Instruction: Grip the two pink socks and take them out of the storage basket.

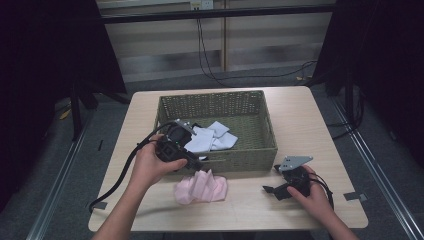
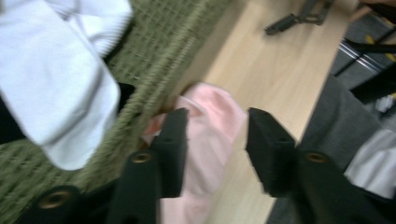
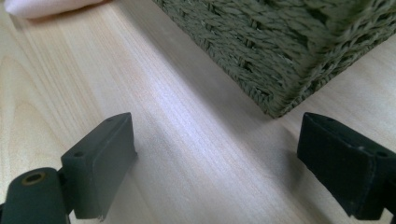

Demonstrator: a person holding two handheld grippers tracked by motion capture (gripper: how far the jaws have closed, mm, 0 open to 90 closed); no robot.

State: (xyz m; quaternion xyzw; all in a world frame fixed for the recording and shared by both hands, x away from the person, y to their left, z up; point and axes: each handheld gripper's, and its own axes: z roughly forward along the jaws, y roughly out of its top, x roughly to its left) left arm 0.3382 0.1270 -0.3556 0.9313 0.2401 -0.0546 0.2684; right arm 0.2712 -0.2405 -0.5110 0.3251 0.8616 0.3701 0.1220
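From the high view, the left gripper is held over the near-left rim of the woven basket, which sits in the middle of the table with white cloths lying inside it. A pink cloth lies on the table just in front of the basket, below that gripper. The right gripper rests low near the table's right front, well apart from the pink cloth. In the left gripper view, blurred as it is, the jaws stand parted above the pink cloth and seem not to press on it; the basket wall and a white cloth lie beside. In the right gripper view, the jaws gape wide over bare wood, holding nothing, the basket corner just ahead.
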